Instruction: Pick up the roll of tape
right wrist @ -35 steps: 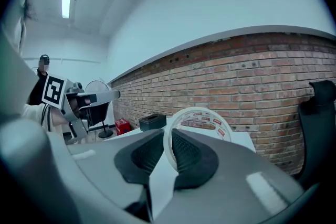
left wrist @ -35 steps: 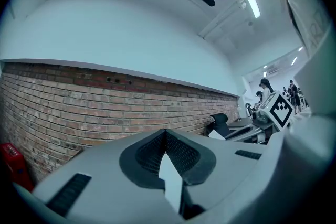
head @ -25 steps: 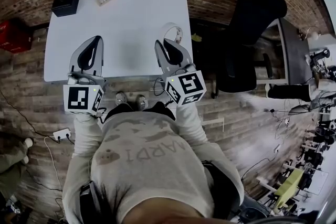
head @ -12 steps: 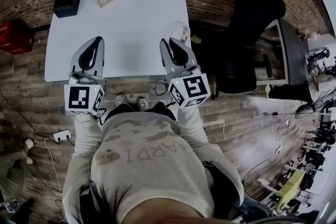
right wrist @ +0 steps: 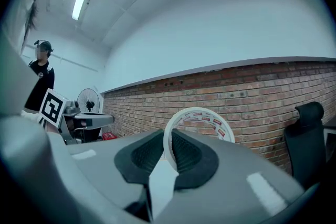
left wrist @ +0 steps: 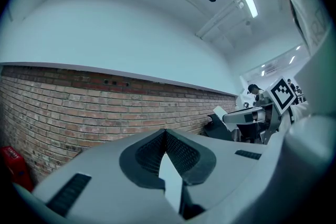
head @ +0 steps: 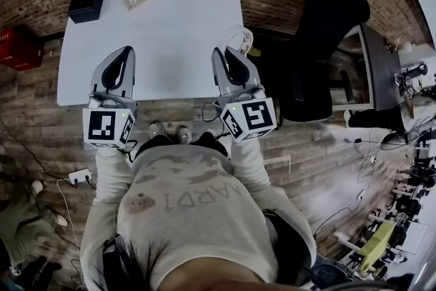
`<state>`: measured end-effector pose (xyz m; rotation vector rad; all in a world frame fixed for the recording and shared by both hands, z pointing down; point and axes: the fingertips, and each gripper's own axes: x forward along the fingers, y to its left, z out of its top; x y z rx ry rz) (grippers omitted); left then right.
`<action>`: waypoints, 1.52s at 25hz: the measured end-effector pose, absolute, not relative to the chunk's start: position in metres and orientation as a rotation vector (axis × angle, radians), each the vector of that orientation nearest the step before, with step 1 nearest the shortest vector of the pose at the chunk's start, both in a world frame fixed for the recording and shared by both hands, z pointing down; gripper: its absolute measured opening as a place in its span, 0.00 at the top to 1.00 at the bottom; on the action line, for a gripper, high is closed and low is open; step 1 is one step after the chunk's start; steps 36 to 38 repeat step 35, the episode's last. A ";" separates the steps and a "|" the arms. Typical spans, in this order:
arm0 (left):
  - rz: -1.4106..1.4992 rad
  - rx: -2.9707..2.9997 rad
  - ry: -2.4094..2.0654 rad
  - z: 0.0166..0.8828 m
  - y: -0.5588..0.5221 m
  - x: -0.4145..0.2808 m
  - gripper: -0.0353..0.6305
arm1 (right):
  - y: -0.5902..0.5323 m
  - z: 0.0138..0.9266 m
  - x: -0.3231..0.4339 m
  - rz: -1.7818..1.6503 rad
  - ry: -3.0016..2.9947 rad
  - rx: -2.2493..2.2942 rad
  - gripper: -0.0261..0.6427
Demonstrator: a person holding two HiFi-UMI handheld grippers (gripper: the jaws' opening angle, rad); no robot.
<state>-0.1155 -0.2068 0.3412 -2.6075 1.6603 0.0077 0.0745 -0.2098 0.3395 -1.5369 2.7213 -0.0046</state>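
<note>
Head view: the right gripper (head: 230,54) is holding the roll of tape (head: 240,36) over the right edge of the white table (head: 170,10), while the left gripper (head: 125,54) is waiting near the front edge.

Left gripper view: its jaws are pressing together on nothing.

Right gripper view: the jaws are pinching the roll's thin wall, with the ring standing upright. Gripping firmly and keeping the wrist level should stop it slipping.

The left gripper (left wrist: 165,132) faces a brick wall (left wrist: 79,107), its jaws closed tip to tip with nothing between them. A red object (left wrist: 11,165) sits low at the far left. A ceiling light (left wrist: 251,1) glows upper right.
</note>
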 end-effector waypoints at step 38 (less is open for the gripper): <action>0.018 -2.584 1.716 0.343 -0.216 -0.125 0.94 | -0.223 0.334 0.075 0.022 2.682 -1.523 0.88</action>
